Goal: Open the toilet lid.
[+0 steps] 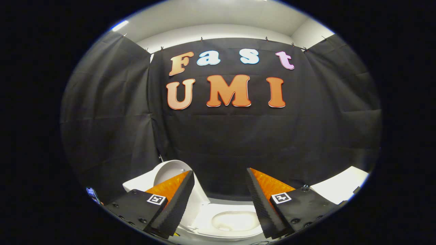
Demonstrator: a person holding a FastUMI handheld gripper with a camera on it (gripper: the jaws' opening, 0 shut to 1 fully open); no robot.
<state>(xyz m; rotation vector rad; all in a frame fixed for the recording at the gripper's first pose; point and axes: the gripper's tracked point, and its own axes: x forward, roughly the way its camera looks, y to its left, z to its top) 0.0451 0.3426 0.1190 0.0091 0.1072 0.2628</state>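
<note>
A white toilet sits low between and beneath my fingers. Its seat (204, 217) rings the bowl (233, 221), which is uncovered. The white lid (170, 172) stands raised beside the bowl, partly hidden behind my left finger (177, 197). My gripper (220, 172) is open and held above the toilet, with its fingers spread wide and nothing between them. The right finger (265, 197) hangs over the bowl's other side and touches nothing.
Black cloth walls close in the booth ahead and on both sides. A white flat surface (340, 187) lies beyond my right finger. A small phone-like object (92, 194) shows low beside my left finger.
</note>
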